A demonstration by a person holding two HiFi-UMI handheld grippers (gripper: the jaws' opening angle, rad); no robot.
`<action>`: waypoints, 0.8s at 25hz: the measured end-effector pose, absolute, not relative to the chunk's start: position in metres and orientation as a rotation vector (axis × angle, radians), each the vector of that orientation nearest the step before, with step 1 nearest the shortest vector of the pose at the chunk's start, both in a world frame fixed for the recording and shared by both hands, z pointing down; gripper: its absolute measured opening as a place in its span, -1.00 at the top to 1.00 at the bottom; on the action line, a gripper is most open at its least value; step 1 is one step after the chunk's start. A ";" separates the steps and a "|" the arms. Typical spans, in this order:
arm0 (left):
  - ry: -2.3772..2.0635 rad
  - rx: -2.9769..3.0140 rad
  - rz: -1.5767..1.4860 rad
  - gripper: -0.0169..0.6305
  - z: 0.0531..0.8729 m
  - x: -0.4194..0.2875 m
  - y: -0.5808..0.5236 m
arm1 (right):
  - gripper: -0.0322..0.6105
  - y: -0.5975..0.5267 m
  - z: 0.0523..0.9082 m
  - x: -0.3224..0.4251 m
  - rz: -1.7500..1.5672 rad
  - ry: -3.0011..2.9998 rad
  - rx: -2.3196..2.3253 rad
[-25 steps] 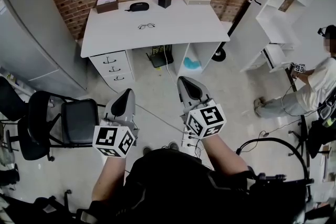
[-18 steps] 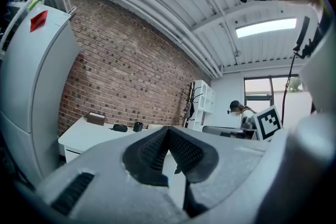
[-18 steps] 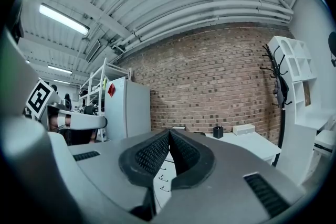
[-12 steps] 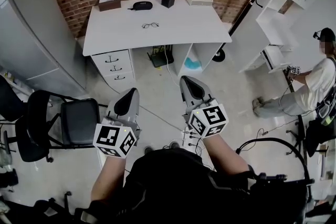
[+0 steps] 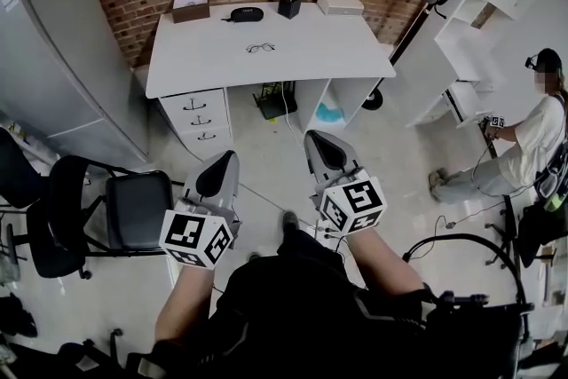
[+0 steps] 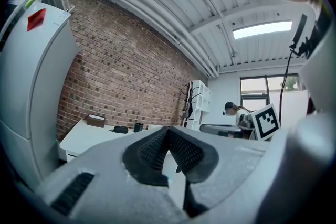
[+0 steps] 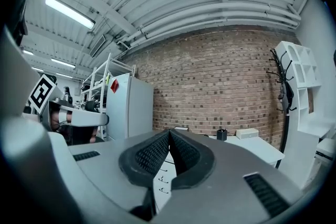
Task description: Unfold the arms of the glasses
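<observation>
Well short of the thin wire-framed glasses (image 5: 260,48), fingers clenched on nothing

Both the left gripper (image 5: 223,159) and the right gripper (image 5: 313,138) have their fingers pressed tight together, nothing between them, side by side above the pale floor (image 5: 266,146). The glasses lie far ahead of the fingertips on the white worktop (image 5: 346,49), roughly between the two. Farther still from the fingers, a black case (image 5: 246,13), black cup (image 5: 288,4), white box (image 5: 340,3) and brown box (image 5: 191,8) line the worktop's back edge.

We see the thin dark-framed glasses (image 5: 260,48) lying flat on the white rectangular desk top (image 5: 311,49), a little left of its middle, toward the far edge. They are too small for us to tell whether their arms are folded.
</observation>
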State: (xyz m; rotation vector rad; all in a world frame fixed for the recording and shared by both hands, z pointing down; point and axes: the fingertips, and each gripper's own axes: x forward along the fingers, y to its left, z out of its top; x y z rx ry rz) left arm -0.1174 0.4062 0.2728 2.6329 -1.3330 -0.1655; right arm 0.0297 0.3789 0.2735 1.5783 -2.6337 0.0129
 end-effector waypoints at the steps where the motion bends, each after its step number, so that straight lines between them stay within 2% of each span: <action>1: -1.333 2.636 -0.166 0.92 0.273 -0.118 0.404 | 0.88 0.375 0.273 0.030 0.014 -2.639 1.579; 10: -1.408 2.603 -0.158 0.92 0.277 -0.120 0.355 | 0.88 0.318 0.278 0.028 0.044 -2.684 1.534; 20: -1.428 2.565 -0.148 0.92 0.282 -0.091 0.273 | 0.88 0.238 0.280 0.057 0.062 -2.711 1.504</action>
